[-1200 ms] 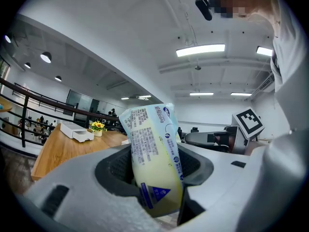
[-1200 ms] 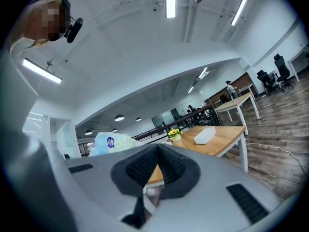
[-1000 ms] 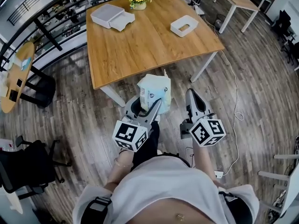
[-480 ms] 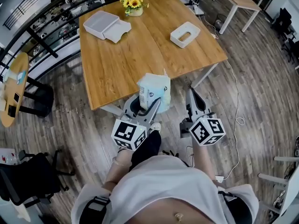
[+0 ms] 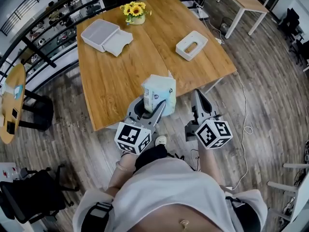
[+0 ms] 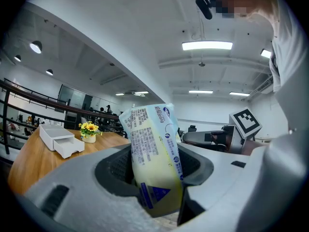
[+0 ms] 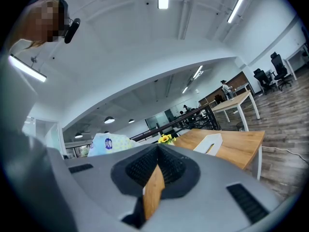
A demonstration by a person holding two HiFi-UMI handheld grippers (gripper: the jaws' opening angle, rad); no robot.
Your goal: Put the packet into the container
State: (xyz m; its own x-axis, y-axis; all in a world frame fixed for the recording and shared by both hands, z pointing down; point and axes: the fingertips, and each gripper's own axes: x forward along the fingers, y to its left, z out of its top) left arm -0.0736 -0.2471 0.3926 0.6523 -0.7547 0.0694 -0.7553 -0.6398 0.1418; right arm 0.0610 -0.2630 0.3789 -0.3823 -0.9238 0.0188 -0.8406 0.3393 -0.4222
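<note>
Ahead, wooden table (image 5: 145, 57) with white container (image 5: 191, 45), drawer box (image 5: 104, 36), sunflowers (image 5: 133, 11); left tongs (image 5: 151, 105) tight on packet (image 5: 159, 91), right tongs (image 5: 198, 94) closed, empty.

— What stands between us and the container (image 5: 191, 45)?

— Only bare tabletop (image 5: 126, 76), from the near edge right up to it. Its slot faces up, so we can come in from above.

— And to the sides?

— The drawer box (image 5: 100, 34) and flowers (image 5: 134, 11) sit at the far left corner, well apart from our line. The packet (image 5: 159, 94) in our left claw (image 5: 155, 108) juts over the near edge, just beside the right claw (image 5: 198, 96).
</note>
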